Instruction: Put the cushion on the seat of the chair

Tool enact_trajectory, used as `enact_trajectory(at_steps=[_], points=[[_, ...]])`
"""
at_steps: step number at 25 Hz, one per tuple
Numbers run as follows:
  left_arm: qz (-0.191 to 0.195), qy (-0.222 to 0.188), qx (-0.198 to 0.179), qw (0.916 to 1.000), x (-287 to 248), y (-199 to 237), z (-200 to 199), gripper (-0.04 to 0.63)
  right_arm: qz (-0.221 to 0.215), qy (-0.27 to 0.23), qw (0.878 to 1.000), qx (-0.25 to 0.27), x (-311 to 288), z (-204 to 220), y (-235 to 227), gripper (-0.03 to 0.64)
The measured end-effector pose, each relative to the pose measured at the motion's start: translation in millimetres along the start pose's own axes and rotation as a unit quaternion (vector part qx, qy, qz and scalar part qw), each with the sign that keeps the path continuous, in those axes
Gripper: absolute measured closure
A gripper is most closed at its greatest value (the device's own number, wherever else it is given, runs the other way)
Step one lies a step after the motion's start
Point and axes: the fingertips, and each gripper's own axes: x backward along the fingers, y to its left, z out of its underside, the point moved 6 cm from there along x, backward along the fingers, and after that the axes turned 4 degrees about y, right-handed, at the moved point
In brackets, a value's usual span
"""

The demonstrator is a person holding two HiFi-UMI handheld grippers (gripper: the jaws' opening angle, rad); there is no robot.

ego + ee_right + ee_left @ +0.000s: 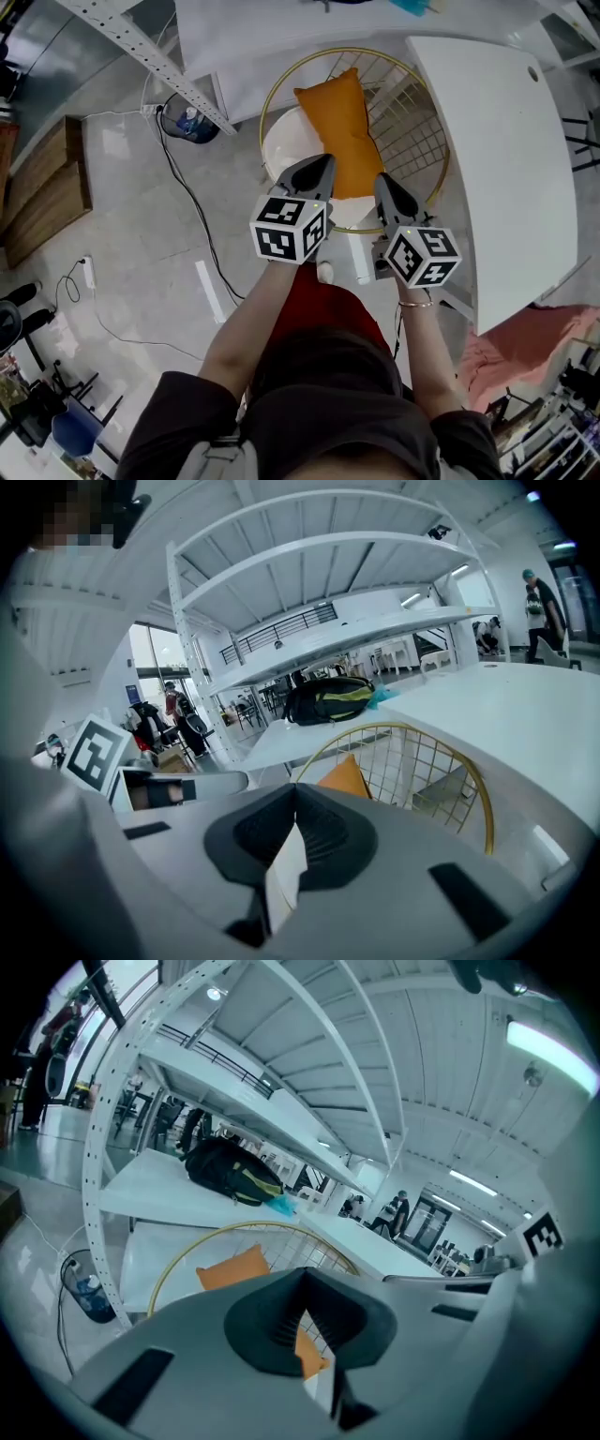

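Forearms nearest, stretched forward. Beyond the fingertips, wire-backed chair holding the orange cushion lengthwise on its seat, far end leaning on the back, just ahead of and between both sets of fingers, apparently touching neither; left gripper and right gripper pinched closed on nothing. Seemingly placed, so pull straight back, keeping closed tips clear of the cushion's near edge to avoid dragging it off.
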Motion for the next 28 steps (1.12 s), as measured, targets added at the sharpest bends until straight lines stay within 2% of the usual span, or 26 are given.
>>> enact_trajectory(at_steps=[3, 8, 14, 17, 20, 25, 28], points=[[0.013, -0.017, -0.022, 0.9995, 15, -6, -7, 0.584, -0.006, -0.021, 1.0, 0.006, 13, -7, 4, 0.598], [0.054, -0.039, -0.035, 0.9972, 38, -15, -15, 0.584, -0.015, -0.069, 0.997, -0.003, 38, -22, 12, 0.598], [0.052, -0.056, -0.077, 0.9941, 64, -31, -26, 0.584, -0.021, -0.119, 0.993, 0.016, 70, -33, 24, 0.6], [0.056, -0.059, -0.083, 0.9932, 73, -38, -28, 0.584, -0.014, -0.132, 0.991, 0.034, 83, -35, 27, 0.6], [0.052, -0.065, -0.106, 0.9909, 82, -47, -31, 0.584, -0.017, -0.141, 0.989, 0.036, 94, -37, 27, 0.6], [0.058, -0.075, -0.099, 0.9906, 94, -59, -34, 0.584, -0.015, -0.15, 0.988, 0.036, 114, -39, 29, 0.6], [0.049, -0.076, -0.101, 0.9907, 101, -62, -30, 0.584, -0.016, -0.165, 0.985, 0.038, 129, -39, 28, 0.6]])
